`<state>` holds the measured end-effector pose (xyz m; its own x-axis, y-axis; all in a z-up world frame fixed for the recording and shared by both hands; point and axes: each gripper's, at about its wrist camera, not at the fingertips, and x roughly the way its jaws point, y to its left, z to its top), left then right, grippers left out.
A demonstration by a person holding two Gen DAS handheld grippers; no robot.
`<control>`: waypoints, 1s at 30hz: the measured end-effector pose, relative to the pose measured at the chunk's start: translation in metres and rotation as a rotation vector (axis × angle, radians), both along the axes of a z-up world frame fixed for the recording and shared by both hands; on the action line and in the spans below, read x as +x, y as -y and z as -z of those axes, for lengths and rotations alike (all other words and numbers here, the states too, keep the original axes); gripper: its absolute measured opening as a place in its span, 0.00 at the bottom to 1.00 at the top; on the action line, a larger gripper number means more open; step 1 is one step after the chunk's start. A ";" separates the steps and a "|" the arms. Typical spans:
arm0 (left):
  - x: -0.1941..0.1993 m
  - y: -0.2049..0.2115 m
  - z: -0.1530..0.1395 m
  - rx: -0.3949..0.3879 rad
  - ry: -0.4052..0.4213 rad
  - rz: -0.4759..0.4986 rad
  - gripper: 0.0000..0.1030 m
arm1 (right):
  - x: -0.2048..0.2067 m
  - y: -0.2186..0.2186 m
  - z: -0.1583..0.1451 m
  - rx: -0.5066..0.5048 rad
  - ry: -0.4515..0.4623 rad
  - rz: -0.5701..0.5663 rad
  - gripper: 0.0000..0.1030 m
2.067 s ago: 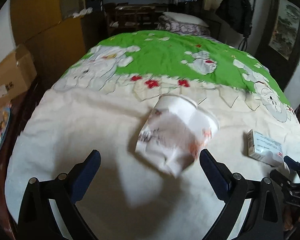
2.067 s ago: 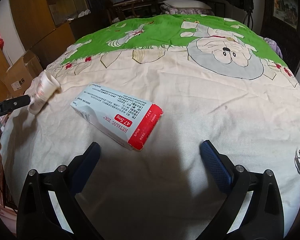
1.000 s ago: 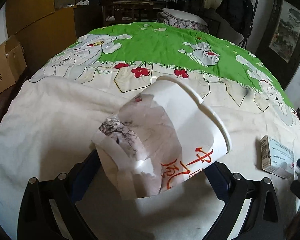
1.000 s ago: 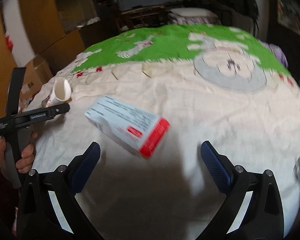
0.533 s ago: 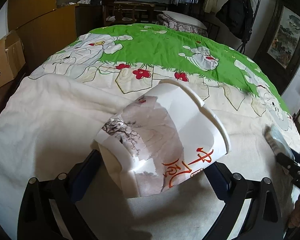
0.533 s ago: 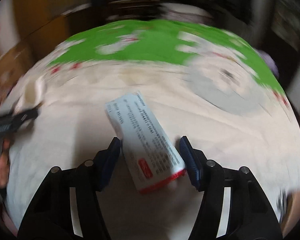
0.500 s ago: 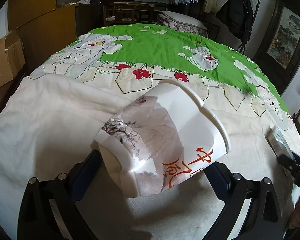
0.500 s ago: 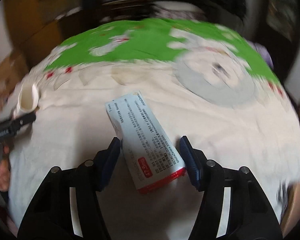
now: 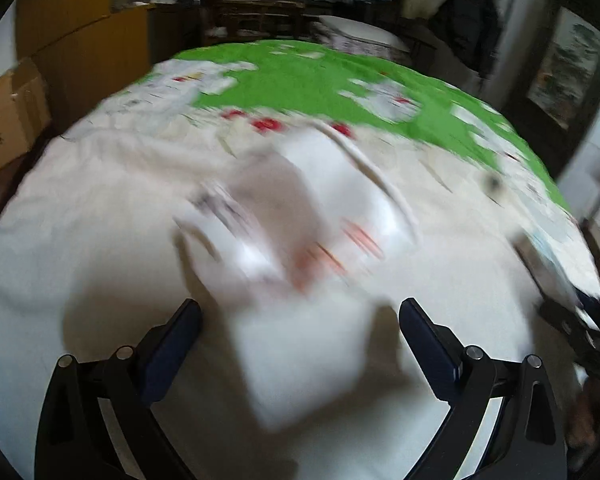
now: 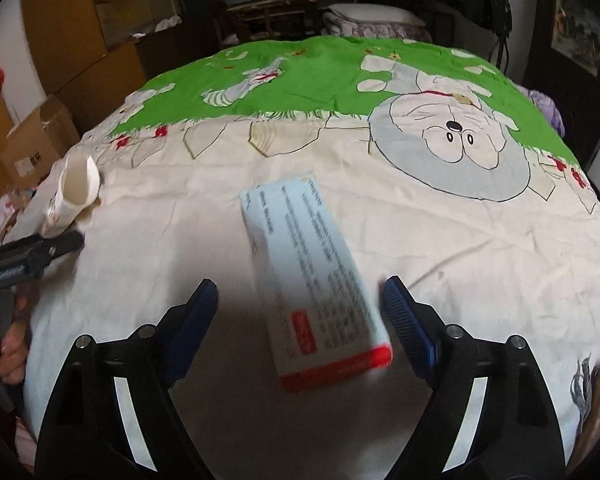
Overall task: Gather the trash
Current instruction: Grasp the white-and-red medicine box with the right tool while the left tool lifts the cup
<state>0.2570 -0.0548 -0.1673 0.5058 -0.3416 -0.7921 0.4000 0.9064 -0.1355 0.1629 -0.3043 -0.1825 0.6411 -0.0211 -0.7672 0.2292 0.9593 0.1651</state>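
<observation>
Cup (image 9: 300, 216) between spread left gripper (image 9: 300, 336) jaws — blurred; box (image 10: 316, 280) likewise, right gripper (image 10: 300, 312)

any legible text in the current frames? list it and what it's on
Nothing reads cleanly.
Medicine box: rows of small print and a red patch, motion-blurred, unreadable.
Paper cup: red marks, smeared; unreadable in either view.
Cardboard box: a label with two dark characters, too small to read.
Left gripper: white marking on its body, too small to read.

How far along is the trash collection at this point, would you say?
Done: nothing binned; no bin in view. In hand: the left gripper brackets the cup, the right gripper the box, both open, neither clamped. Left: grip, lift and bin both.
</observation>
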 end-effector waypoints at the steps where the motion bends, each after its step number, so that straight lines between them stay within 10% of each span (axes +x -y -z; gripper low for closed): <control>1: -0.011 0.002 -0.003 0.008 0.018 0.027 0.94 | -0.002 0.003 0.000 0.017 0.013 0.003 0.80; 9: 0.004 -0.022 -0.033 0.073 0.151 0.009 0.94 | -0.005 0.014 0.003 0.117 0.041 0.009 0.83; 14: 0.033 -0.032 -0.020 0.072 -0.014 0.064 0.94 | -0.004 0.017 0.004 0.152 0.053 0.004 0.86; 23: 0.010 0.026 -0.027 -0.081 -0.039 0.198 0.94 | -0.006 0.022 0.004 0.194 0.075 0.009 0.88; 30: -0.005 0.015 -0.040 0.088 0.112 0.158 0.94 | -0.008 0.028 0.005 0.236 0.092 0.016 0.88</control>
<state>0.2523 -0.0694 -0.1271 0.5378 -0.3555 -0.7645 0.5462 0.8376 -0.0052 0.1551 -0.3322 -0.1875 0.7098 0.1408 -0.6902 0.2174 0.8882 0.4048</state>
